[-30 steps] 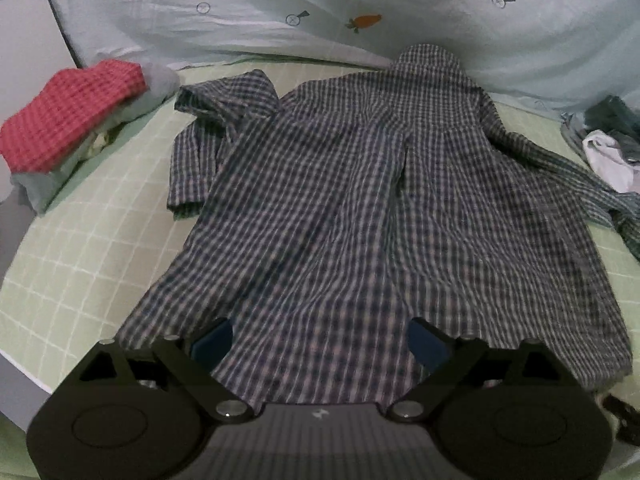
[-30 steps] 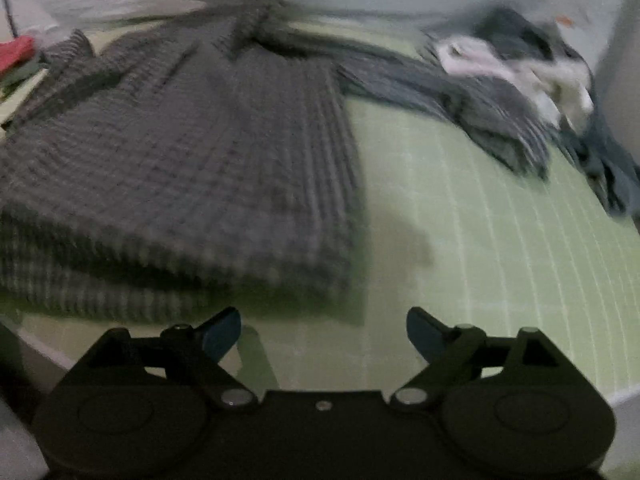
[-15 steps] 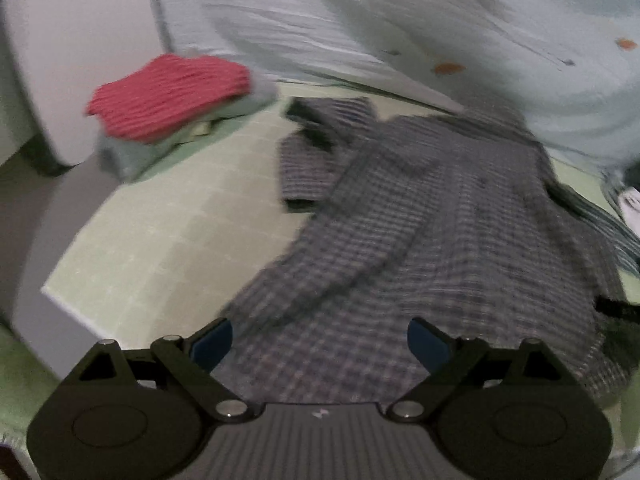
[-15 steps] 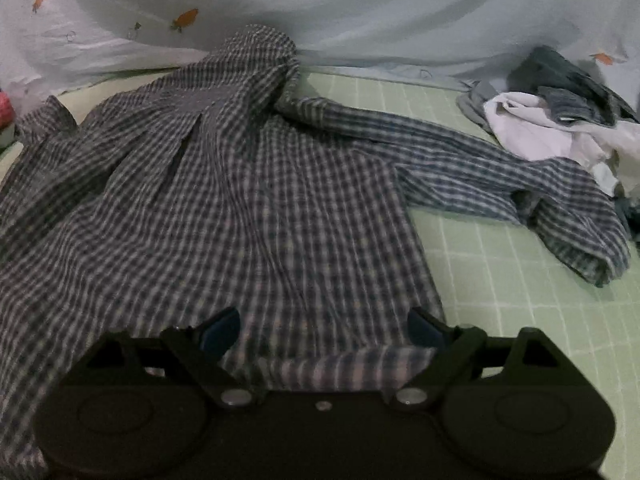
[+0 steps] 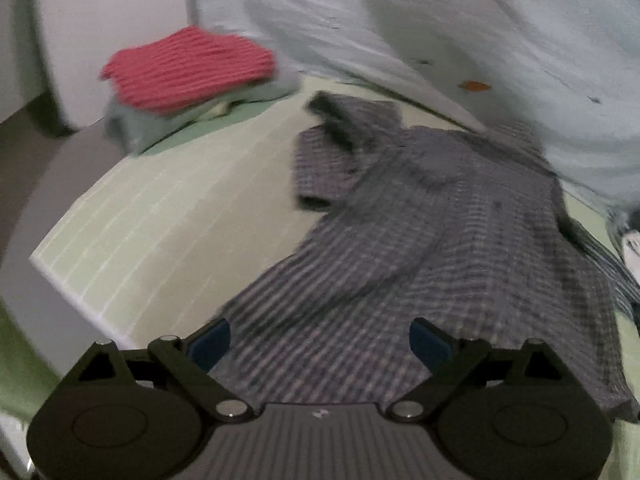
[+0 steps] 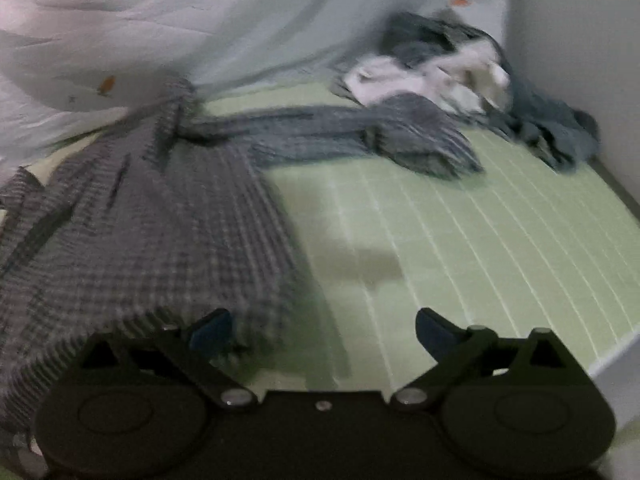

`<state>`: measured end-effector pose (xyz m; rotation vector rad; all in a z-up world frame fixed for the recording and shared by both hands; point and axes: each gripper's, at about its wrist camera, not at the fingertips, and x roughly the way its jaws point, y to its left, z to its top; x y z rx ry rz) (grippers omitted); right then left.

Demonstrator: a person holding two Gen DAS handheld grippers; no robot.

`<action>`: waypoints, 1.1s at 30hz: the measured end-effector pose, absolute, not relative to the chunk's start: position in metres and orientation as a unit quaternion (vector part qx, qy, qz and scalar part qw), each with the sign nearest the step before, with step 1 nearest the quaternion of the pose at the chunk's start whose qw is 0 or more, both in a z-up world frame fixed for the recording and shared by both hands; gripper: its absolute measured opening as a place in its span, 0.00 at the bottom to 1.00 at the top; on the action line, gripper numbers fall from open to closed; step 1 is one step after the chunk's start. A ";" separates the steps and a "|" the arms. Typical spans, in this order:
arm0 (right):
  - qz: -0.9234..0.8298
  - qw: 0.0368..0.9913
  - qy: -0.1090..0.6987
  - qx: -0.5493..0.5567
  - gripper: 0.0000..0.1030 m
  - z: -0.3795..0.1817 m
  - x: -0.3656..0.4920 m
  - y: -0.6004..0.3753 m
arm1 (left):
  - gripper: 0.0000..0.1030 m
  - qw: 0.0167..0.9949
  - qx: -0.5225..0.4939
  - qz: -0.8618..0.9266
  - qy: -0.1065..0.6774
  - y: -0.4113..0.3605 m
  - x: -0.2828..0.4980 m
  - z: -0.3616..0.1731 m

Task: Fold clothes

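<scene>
Bedding comes first: the green checked sheet (image 6: 460, 240) covers the mattress and a pale quilt with carrot prints (image 5: 440, 40) is bunched along the far side. Spread on the sheet between my two claws lies the plaid shirt (image 5: 420, 248), back up and collar toward the quilt; one sleeve (image 5: 320, 160) is doubled over beside the body on my left, and the other sleeve (image 6: 340, 132) stretches out to my right, its cuff close to an unsorted heap of clothes (image 6: 460, 76) in the corner. A folded stack with a red garment on top (image 5: 188, 68) sits well apart at the far left. I judge the shirt light, limp and thin: it will sag and crease wherever I lift it, drag easily over the sheet, and slide out of a shallow pinch, though nothing about it is fragile. The hem corners look like the best places to take hold, or the shoulder seam and cuff for bringing a sleeve across. My left claw (image 5: 320, 344) is spread wide above the hem, pinching nothing. My right claw (image 6: 324, 332) has just been opening and stands wide too, empty, one pad just beside the shirt's right hem edge.
</scene>
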<state>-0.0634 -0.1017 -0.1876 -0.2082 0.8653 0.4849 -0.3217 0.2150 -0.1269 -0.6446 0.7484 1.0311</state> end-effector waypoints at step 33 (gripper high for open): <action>0.257 0.818 0.511 -0.071 0.08 -0.169 -0.057 -0.108 | 0.93 0.747 -0.293 0.461 0.379 0.232 -0.308 -0.142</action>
